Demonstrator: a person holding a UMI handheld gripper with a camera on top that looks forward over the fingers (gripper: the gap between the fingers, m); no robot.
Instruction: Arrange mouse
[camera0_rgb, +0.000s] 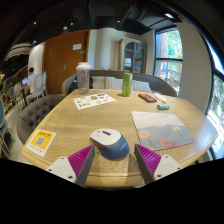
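Purple pads (82, 160) on the two fingers frame the near edge of the round wooden table (70, 120), and the jaws stand wide, holding nothing. The gripper (114, 165) is aimed at a grey and white mouse (109, 142), which lies on the table just ahead of the fingertips and partly between them, with a visible gap at either side; it rests on its own weight and neither pad seems to press on it. A pale mat (160, 129) lies at about two o'clock from the mouse, near but apart from it. At nine o'clock sits a yellow booklet (41, 141) by the table's edge. Farther off, at eleven o'clock, a printed sheet (94, 100) lies flat; at twelve to one o'clock a green cup (127, 84) stands upright, and at one o'clock a small dark box (148, 97) and a blue item (163, 106) lie close together. A grey armchair (30, 112) stands beyond the table at ten o'clock. The step in hand looks like the approach to the grasp. Next, I judge, the fingers need to slide a little forward so the pads sit alongside the mouse's flanks, then close evenly; the mat at two o'clock seems the likely place to set it.
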